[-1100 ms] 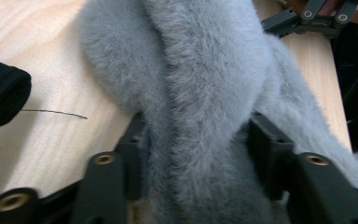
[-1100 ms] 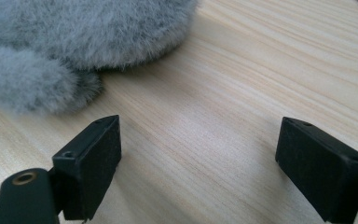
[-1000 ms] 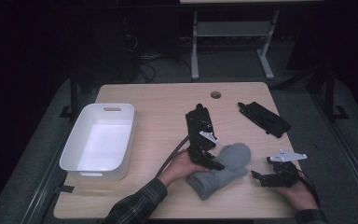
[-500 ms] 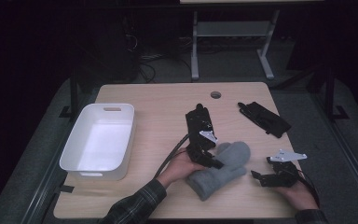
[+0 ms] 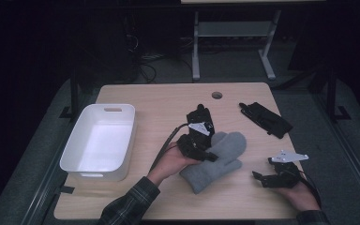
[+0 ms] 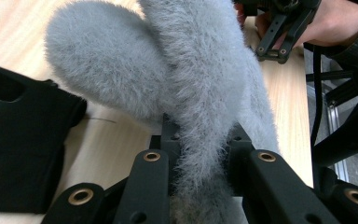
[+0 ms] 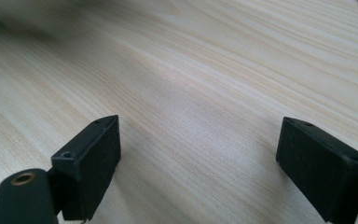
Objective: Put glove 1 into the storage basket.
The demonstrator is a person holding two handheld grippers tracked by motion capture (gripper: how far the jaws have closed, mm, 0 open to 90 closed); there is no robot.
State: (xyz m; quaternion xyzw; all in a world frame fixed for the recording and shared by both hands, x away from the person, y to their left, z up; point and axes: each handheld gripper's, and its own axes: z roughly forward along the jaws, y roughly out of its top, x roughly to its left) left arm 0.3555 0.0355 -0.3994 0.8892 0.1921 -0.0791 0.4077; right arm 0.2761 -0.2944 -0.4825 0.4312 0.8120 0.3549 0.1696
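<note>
Mitten, grey and fleecy, lay near the middle of the tabletop, toward its near edge, with its thumb side raised off the surface. The left tool was clenched on the mitten: in the left gripper view the fleece was pinched between the two black jaws and stood up from them, which suggested a lift in hand rather than a push. Its jaws had just been closing, with the fabric between them. The right tool rested low at the near right of the tabletop, well apart from the mitten, jaws spread wide over bare wood and grasping nothing; it was probably parked to keep clear of the lift. A white bin stood empty at the left, a likely destination for the mitten. A flat black item lay at the far right; its kind could not be told. Count: one mitten, one bin, one black item, two tools.
</note>
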